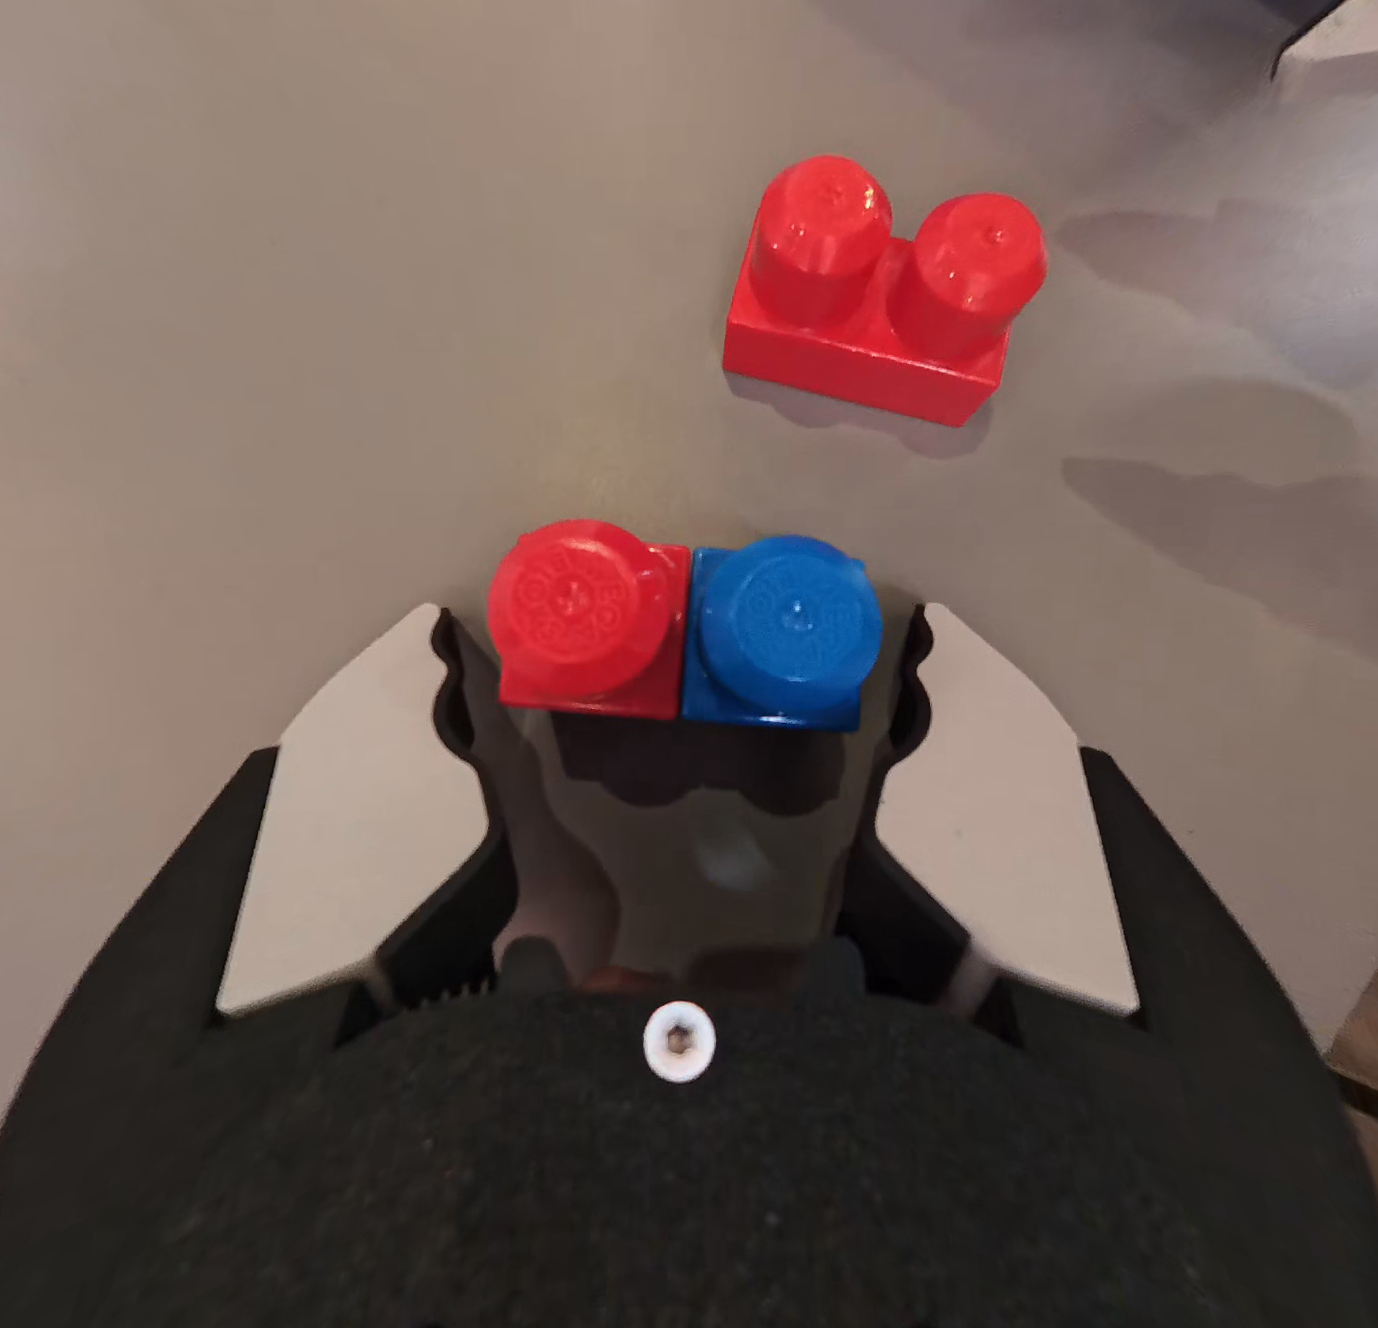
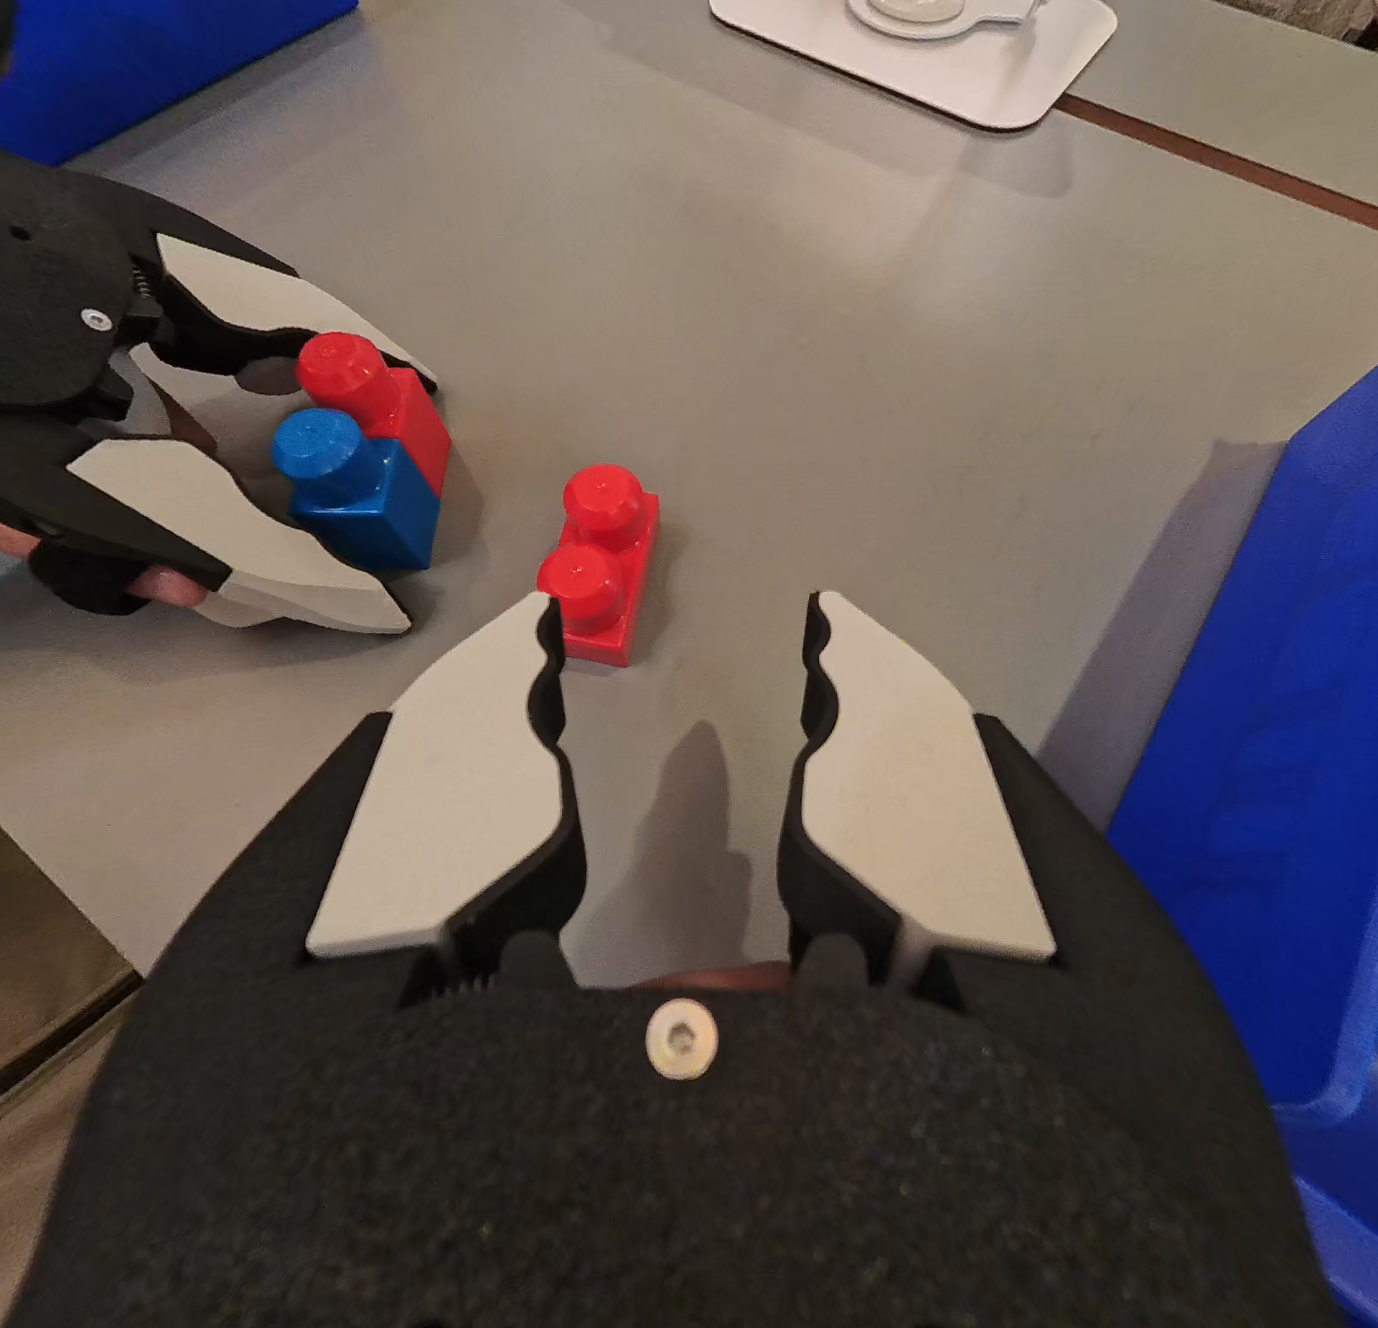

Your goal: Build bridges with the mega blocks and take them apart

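Observation:
A red single-stud block (image 1: pixel 589 621) and a blue single-stud block (image 1: pixel 783 636) stand side by side, touching, on the grey table (image 1: pixel 298 323). My left gripper (image 1: pixel 680 614) is open with one finger on each side of the pair, and small gaps show on both sides. A red two-stud block (image 1: pixel 872 301) lies farther off to the right. In the right wrist view my right gripper (image 2: pixel 682 597) is open and empty, its left fingertip just short of the two-stud block (image 2: pixel 604 569). The left gripper (image 2: pixel 414 502) and the red (image 2: pixel 388 405) and blue (image 2: pixel 365 495) blocks show at the left.
A blue bin (image 2: pixel 149 40) stands at the far left and another blue bin (image 2: pixel 1268 770) close on the right. A white mat (image 2: pixel 917 47) with a clear glass item lies at the far side. The table's near edge (image 2: pixel 74 919) runs at the lower left.

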Tool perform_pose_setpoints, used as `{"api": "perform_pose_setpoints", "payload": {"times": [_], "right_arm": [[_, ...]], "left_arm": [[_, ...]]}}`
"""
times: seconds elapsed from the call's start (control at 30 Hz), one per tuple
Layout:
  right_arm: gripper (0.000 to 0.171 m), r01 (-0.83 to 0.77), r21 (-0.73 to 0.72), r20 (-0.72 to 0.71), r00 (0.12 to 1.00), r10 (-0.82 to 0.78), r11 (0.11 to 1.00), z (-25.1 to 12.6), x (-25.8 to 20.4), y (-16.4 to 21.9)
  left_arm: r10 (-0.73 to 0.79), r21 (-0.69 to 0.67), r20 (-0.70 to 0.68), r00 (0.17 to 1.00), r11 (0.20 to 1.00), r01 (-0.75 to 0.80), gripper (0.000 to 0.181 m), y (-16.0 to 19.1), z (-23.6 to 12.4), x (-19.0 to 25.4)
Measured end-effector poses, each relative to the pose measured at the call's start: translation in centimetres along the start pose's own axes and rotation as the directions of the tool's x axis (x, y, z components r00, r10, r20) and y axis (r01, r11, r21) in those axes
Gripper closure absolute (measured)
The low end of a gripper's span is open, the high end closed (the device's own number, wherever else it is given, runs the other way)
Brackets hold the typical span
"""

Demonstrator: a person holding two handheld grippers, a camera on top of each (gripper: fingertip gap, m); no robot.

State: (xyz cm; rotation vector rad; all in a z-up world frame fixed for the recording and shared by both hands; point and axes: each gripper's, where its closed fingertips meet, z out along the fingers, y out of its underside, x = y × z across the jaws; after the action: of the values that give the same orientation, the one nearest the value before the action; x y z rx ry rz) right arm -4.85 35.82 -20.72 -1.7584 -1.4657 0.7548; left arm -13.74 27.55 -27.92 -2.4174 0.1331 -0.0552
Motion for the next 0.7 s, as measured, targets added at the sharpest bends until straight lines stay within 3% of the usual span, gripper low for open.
{"api": "perform_pose_setpoints", "payload": {"times": [0.13,0.23,0.7], "right_arm": [[0.110,0.001,0.001,0.000,1.000,-0.001,1.000,-0.01,-0.03,-0.01],[0.110,0.002,-0.003,0.001,1.000,-0.002,1.000,0.05,-0.07,0.08],[0.111,0.003,-0.009,0.005,1.000,-0.003,1.000,0.24,-0.24,0.21]], "left_arm": [[0.001,0.003,0.000,1.000,1.000,-0.001,0.071,0.00,-0.01,-0.02],[0.012,0.024,-0.010,1.000,1.000,-0.012,0.091,-0.23,-0.17,0.10],[0.015,0.026,-0.010,1.000,1.000,-0.015,0.092,-0.24,-0.17,0.12]]}}
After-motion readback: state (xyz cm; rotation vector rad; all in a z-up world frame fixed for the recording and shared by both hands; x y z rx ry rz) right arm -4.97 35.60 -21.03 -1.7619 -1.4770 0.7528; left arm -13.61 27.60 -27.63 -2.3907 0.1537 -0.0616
